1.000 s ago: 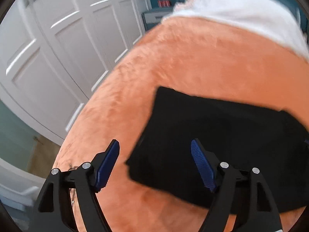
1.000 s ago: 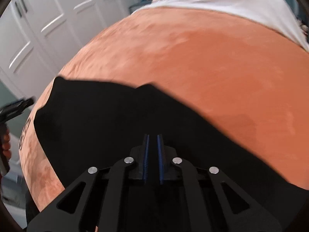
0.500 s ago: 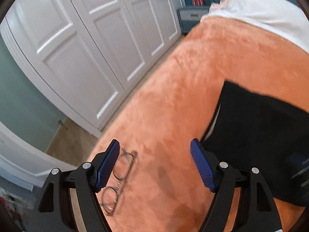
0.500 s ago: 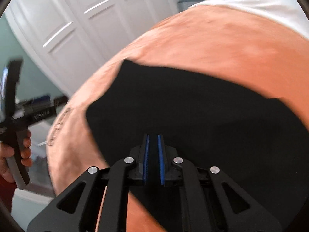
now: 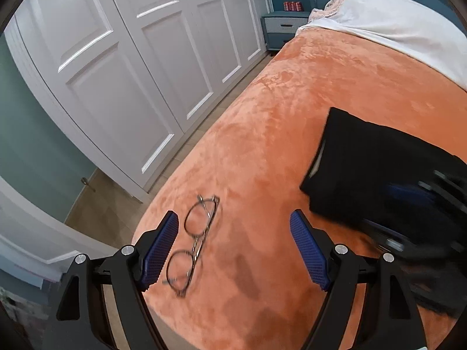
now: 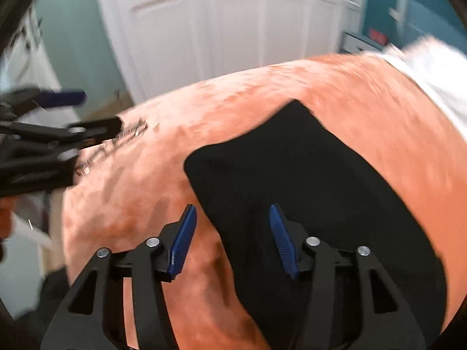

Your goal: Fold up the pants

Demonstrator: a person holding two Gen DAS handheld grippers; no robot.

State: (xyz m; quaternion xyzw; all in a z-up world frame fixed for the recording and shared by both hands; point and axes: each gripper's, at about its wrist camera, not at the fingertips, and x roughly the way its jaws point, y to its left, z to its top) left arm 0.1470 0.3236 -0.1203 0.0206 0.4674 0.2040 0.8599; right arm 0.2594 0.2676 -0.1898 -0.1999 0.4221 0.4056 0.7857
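The black pants lie folded in a flat rectangle on the orange bed cover. In the right wrist view the pants fill the middle and right. My left gripper is open and empty, above the bed's near corner, left of the pants. My right gripper is open and empty, over the near left edge of the pants; it shows blurred in the left wrist view. The left gripper shows blurred at the left of the right wrist view.
A pair of glasses lies on the bed cover between my left fingers. White wardrobe doors stand along the left beyond a strip of floor. A white sheet covers the bed's far end. A nightstand stands at the back.
My right gripper has opened and let go of the pants. My left gripper has swung left, off the pants, over the glasses at the bed's corner.
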